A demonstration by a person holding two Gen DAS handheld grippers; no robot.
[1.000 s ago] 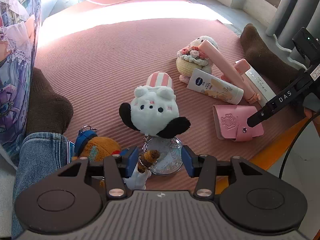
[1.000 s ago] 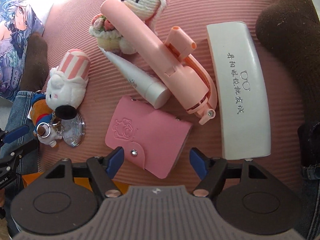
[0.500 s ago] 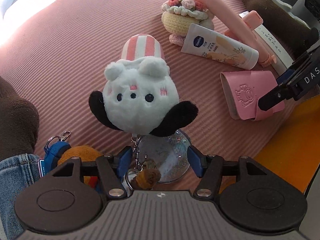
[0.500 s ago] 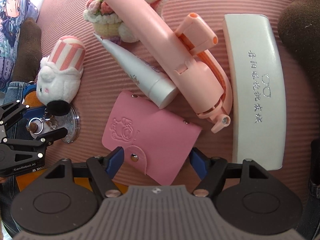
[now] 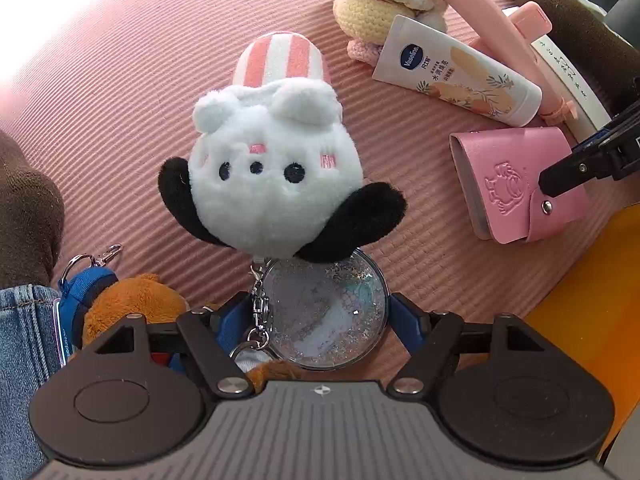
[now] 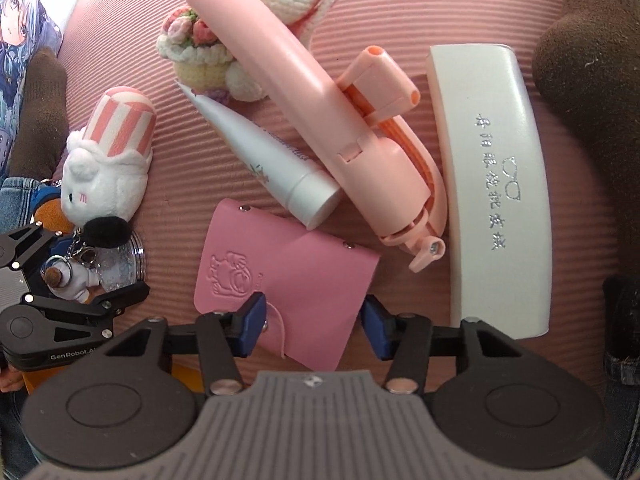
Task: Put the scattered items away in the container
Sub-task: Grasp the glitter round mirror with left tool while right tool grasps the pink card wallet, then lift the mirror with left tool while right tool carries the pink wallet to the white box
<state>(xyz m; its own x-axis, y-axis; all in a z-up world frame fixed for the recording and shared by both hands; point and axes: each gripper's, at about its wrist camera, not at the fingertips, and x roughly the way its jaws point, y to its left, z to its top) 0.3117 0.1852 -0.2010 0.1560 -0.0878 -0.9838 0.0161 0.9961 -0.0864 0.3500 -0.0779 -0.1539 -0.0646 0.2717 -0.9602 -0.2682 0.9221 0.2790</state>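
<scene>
My left gripper (image 5: 316, 322) is open, its blue pads on either side of a clear glitter disc keychain (image 5: 324, 316) chained to a white plush with black ears and a striped hat (image 5: 272, 184). My right gripper (image 6: 314, 320) is open around the near end of a pink snap wallet (image 6: 280, 264), which also shows in the left wrist view (image 5: 516, 184). Beyond lie a white lotion tube (image 6: 272, 160), a pink folding fan (image 6: 320, 116), a white glasses case (image 6: 492, 184) and a crocheted bunny with flowers (image 6: 208, 52). An orange container edge (image 5: 592, 280) shows at the right.
All items lie on a pink ribbed mat (image 5: 120, 80). An orange plush with a blue clip (image 5: 120, 300) and a small astronaut keychain (image 6: 68, 280) sit by the left gripper. Brown-socked feet (image 6: 588, 60) and a jeans leg (image 5: 24, 340) border the mat.
Both grippers moved forward and down. The glitter disc now sits between the left pads, and the right pads have come around the pink wallet's near end.
</scene>
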